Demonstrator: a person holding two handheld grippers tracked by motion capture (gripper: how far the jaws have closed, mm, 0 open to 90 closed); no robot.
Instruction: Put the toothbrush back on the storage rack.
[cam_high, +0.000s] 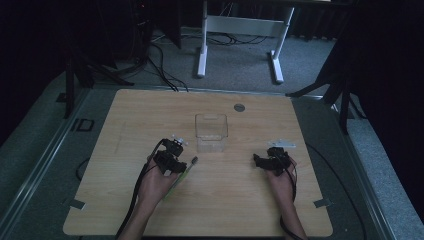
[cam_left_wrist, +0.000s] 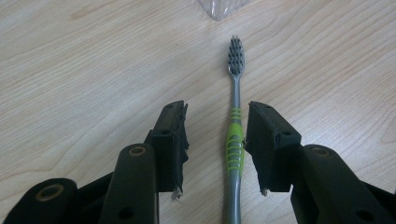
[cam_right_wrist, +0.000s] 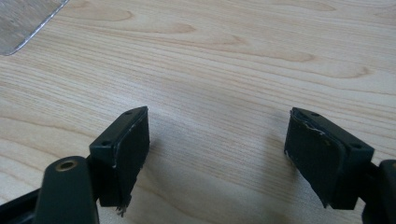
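Note:
A grey toothbrush with green grip bands lies flat on the wooden table, bristle head pointing away from me toward a clear plastic container. My left gripper is low over the table and straddles the handle. One jaw sits right beside the green grip, the other stands a gap away, so the pads are not pressing. In the high view the left gripper is left of centre, over the toothbrush. My right gripper rests open over bare wood, with nothing between its jaws, right of centre.
The clear container stands just beyond the brush head, and its corner shows at the upper left of the right gripper view. A round grey disc lies near the table's far edge. White desk legs stand on the floor behind.

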